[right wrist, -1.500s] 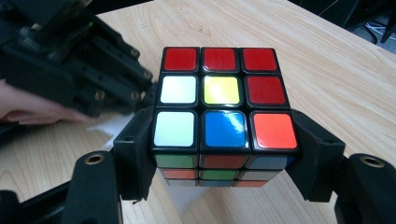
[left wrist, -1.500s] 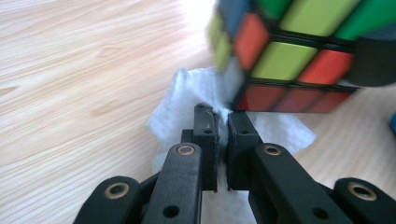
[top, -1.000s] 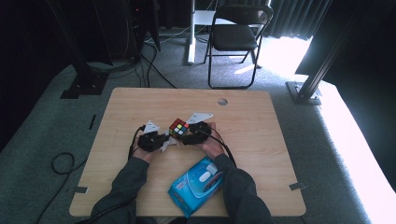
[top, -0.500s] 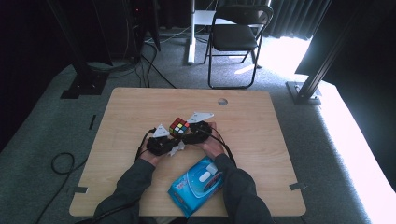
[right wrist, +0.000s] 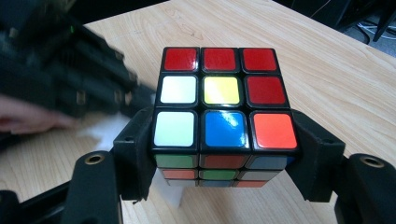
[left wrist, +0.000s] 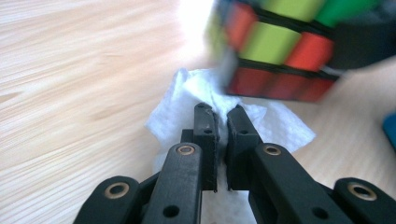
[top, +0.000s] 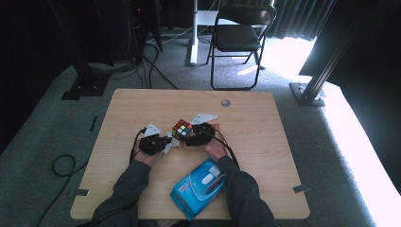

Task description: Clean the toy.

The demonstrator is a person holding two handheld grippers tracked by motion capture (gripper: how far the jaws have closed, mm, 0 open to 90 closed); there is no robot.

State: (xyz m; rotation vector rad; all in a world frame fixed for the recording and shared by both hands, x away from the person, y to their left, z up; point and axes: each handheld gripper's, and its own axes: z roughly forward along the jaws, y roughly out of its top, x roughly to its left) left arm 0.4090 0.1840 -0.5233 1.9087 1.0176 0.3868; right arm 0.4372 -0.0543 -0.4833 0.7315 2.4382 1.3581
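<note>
Right now the right gripper [right wrist: 224, 154] clamps the puzzle cube [right wrist: 223, 116] just above the table [top: 265, 137], while the left gripper [left wrist: 223, 122], pinching a white wipe [left wrist: 280, 126], sits just beside and below the cube's left side.

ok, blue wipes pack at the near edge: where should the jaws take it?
Probably across its two long edges, coming from above. The wipes pack lies flat and askew on the table, so its broad face gives no purchase. Stay off the white lid in the middle.
</note>
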